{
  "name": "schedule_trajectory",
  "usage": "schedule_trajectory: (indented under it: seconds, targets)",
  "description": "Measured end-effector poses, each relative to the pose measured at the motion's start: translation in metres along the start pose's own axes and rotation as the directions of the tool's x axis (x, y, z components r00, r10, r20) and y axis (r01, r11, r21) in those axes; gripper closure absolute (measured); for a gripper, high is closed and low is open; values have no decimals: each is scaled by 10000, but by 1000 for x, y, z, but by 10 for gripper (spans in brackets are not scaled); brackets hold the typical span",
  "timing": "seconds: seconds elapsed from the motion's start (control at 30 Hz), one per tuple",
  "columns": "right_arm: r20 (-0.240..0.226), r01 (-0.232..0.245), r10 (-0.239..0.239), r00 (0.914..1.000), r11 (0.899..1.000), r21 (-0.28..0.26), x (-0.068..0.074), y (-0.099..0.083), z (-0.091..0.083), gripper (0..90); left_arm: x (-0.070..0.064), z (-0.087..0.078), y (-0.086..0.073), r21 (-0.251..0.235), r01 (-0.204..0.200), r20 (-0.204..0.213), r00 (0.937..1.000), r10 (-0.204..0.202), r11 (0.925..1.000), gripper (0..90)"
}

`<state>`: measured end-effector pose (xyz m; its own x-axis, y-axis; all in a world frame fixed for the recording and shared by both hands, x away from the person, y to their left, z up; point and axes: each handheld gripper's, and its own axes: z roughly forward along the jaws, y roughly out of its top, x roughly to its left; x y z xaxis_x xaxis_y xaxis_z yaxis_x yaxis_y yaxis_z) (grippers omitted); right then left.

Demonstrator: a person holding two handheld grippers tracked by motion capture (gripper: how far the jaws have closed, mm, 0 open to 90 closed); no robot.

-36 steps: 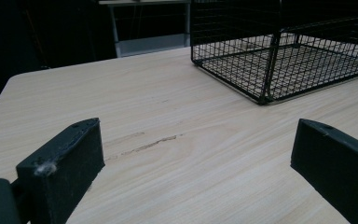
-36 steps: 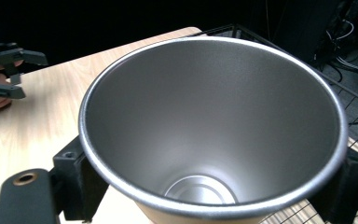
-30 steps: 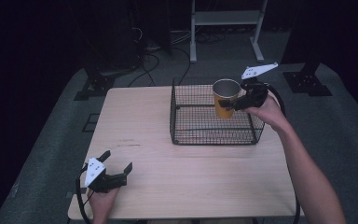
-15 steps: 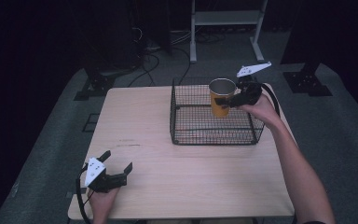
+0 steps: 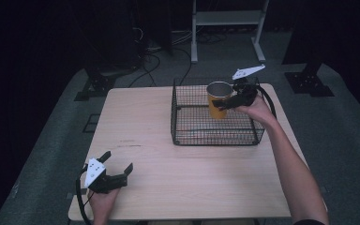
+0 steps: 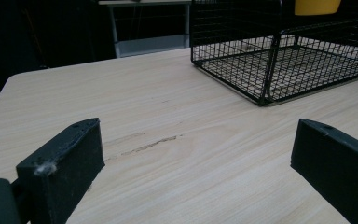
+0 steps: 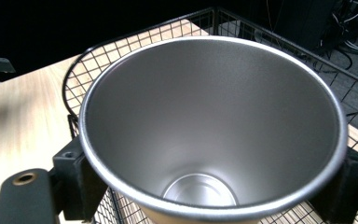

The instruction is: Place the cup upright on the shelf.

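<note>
A yellow cup with a steel inside (image 5: 218, 100) hangs upright over the black wire basket (image 5: 187, 138), near its back right part. My right gripper (image 5: 225, 102) is shut on the cup, its jaws pressed to the cup's two sides. In the right gripper view the cup's steel mouth (image 7: 212, 126) is empty, with basket mesh (image 7: 98, 65) behind it. My left gripper (image 5: 117, 174) rests at the table's front left, open with nothing between its jaws. In the left gripper view the basket (image 6: 279, 56) stands ahead to the right, with the cup's yellow base (image 6: 317, 6) above it.
The light wooden table (image 5: 159, 140) has bare room left of and in front of the basket. A white shelf frame (image 5: 225, 18) and cables (image 5: 145, 51) lie on the dark floor behind the table.
My right gripper has carried the cup a little left and down over the basket. The left gripper has stayed in place.
</note>
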<state>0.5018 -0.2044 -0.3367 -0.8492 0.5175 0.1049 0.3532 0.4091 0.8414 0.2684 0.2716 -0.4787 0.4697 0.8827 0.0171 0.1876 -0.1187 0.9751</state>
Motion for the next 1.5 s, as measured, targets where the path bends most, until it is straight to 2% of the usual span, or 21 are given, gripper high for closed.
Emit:
schedule_trajectory:
  seconds: [0.27, 0.47, 0.7, 0.83, 1.1, 1.5]
  targets:
    - [-24, -119, 119, 9999, 9999, 47, -1, -3, 14, 129, 0, 0, 0, 4, 5, 19, 10000, -5, 10000, 18]
    - [114, -159, 155, 9998, 9990, 422, -4, -8, 23, 129, 0, 0, 0, 6, -6, 8, 10000, 6, 10000, 18]
    - [82, -422, 418, 9991, 9977, 536, -9, -14, 31, 129, 0, 0, 0, 0, -6, 3, 10000, 6, 10000, 18]
    - [231, -349, 330, 9992, 9957, 857, -11, -17, 37, 129, 0, 0, 0, -13, 4, 13, 10000, -4, 10000, 18]
    - [333, -606, 569, 9978, 9906, 1226, -18, -24, 45, 129, 0, 0, 0, -29, -3, -4, 10000, 3, 10000, 18]
    - [363, -842, 798, 9961, 9860, 1438, -23, -33, 53, 129, 0, 0, 0, -51, 13, -7, 10000, -13, 10000, 18]
